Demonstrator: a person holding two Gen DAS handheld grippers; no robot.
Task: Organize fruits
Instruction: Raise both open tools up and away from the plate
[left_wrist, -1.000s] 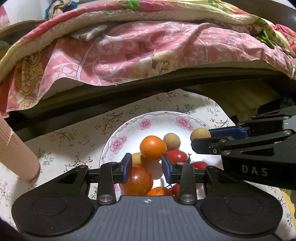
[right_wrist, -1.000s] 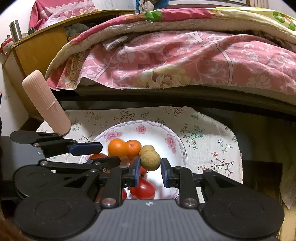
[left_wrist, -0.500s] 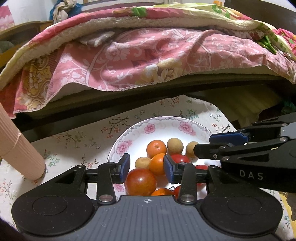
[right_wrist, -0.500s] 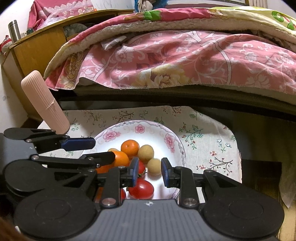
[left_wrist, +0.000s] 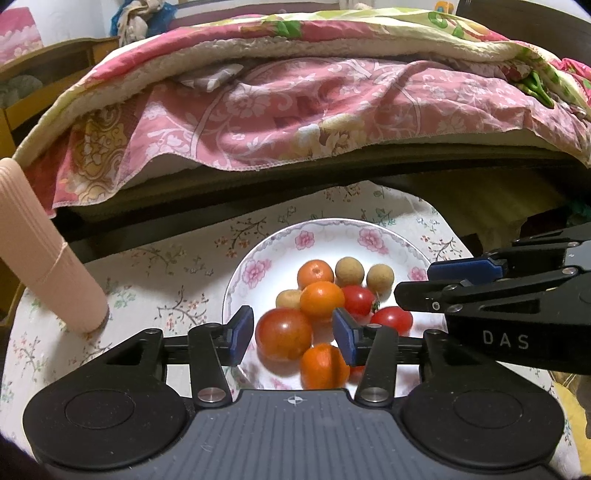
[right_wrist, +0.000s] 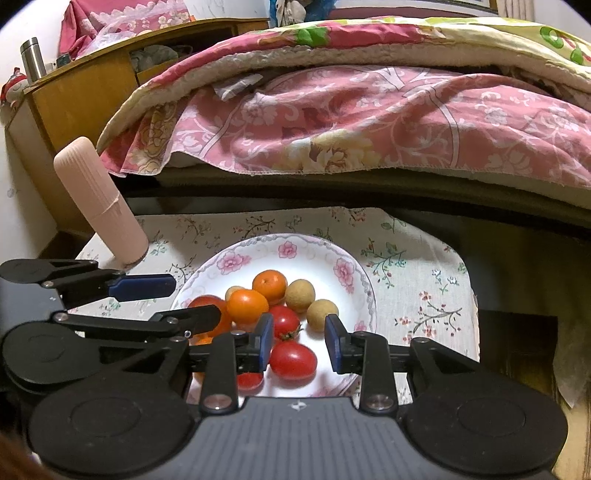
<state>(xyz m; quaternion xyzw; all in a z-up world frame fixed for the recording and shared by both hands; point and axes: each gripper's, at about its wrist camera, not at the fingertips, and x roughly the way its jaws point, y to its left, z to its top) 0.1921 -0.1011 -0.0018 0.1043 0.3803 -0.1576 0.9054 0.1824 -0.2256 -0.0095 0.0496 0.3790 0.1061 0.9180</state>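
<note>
The left gripper (left_wrist: 293, 334) angles downward, its blue-padded jaws opening and gripping nothing; the right gripper (right_wrist: 299, 343) tilts down likewise beside it, jaws parting more narrowly, pads pressing on nothing; each gripper's fingers reach into the other's view from the side, close together but apart.

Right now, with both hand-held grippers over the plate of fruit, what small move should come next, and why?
Probably lift both clear of the plate. The left hand-held gripper and right hand-held gripper are opening with nothing pinched between their pads, and the oranges, tomatoes and brown round fruits already lie together on it, so no fruit seems left to carry.
</note>
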